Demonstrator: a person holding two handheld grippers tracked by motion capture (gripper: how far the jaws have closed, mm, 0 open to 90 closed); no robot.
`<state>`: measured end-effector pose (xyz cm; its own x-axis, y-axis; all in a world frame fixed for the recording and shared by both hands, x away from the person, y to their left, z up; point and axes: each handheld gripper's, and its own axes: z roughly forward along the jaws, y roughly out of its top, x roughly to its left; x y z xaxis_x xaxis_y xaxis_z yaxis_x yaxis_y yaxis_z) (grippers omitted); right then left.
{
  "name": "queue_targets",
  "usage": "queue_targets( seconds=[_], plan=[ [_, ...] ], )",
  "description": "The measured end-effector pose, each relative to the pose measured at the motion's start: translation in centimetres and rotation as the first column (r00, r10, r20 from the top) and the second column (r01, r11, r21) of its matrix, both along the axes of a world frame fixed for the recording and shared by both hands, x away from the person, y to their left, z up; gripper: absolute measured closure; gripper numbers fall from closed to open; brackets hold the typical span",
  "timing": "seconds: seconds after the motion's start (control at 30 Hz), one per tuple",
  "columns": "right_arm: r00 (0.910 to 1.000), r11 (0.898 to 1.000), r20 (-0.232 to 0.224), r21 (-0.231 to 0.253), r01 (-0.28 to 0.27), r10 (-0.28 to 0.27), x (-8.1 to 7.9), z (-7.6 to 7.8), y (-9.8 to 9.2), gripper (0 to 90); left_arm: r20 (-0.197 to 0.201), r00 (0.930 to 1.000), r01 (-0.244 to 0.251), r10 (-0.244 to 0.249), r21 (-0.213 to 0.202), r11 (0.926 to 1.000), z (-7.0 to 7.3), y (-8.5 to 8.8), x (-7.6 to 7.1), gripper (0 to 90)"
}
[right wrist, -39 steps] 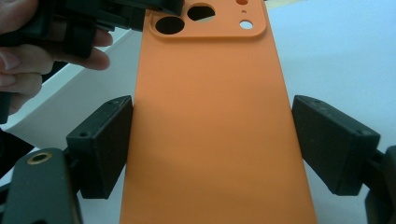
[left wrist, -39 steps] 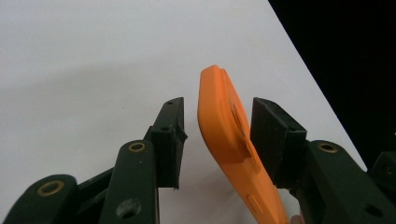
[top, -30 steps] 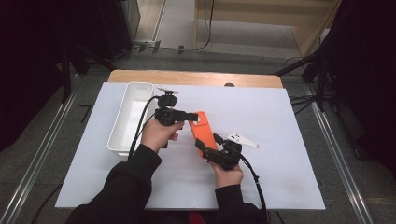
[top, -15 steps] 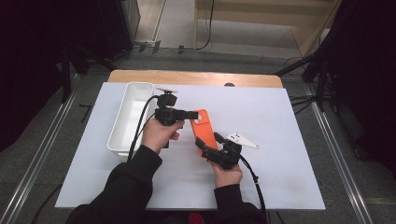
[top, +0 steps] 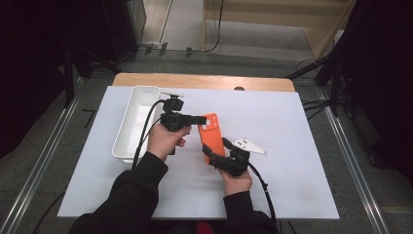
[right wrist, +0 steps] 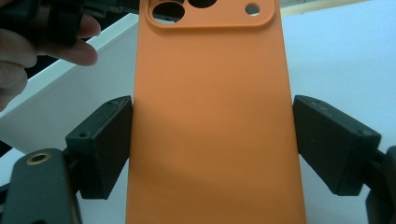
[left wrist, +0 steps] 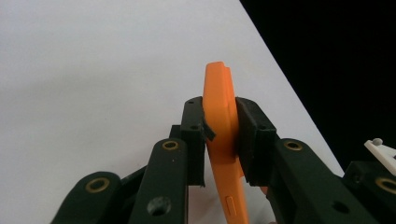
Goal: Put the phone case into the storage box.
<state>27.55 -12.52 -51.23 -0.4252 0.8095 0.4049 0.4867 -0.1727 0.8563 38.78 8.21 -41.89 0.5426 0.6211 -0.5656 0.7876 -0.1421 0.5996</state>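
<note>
An orange phone case (top: 212,134) with camera cut-outs is held above the white table cover between both grippers. My left gripper (top: 202,119) comes in from the left at the case's top end. In the left gripper view its jaws have just been closing, and its pads (left wrist: 250,135) now press on the case (left wrist: 223,121) across its thin edge. My right gripper (top: 216,152) holds the lower end from below. In the right gripper view both its pads (right wrist: 105,140) sit against the long sides of the case (right wrist: 210,116).
A long white tray (top: 124,131) stands to the left of the left hand. The white cover (top: 292,170) lies over a wooden table (top: 204,80). Dark floor and metal rails surround the table.
</note>
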Motion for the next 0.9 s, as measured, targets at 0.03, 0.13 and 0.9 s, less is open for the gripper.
queue_targets(
  seconds=[0.03, 0.13, 0.9],
  plan=[
    [1.0000, 1.000, 0.003, -0.002, 0.001, -0.001, -0.01, -0.01, 0.03, 14.5, 0.001, 1.0000, 0.002, -0.002, 0.000, 1.0000, 0.01, 0.01, -0.02, 75.2],
    [1.0000, 1.000, 0.003, -0.013, -0.002, 0.002, 0.05, -0.06, 0.13, 14.4, -0.004, 1.0000, 0.006, -0.006, -0.005, 1.0000, 0.04, 0.03, -0.06, 76.0],
    [0.9937, 0.995, -0.065, -0.036, -0.094, 0.092, 0.92, 0.66, -0.64, 7.9, -0.023, 0.9982, 0.054, -0.056, -0.070, 0.9961, 0.62, 0.35, -0.43, 77.1]
  ],
)
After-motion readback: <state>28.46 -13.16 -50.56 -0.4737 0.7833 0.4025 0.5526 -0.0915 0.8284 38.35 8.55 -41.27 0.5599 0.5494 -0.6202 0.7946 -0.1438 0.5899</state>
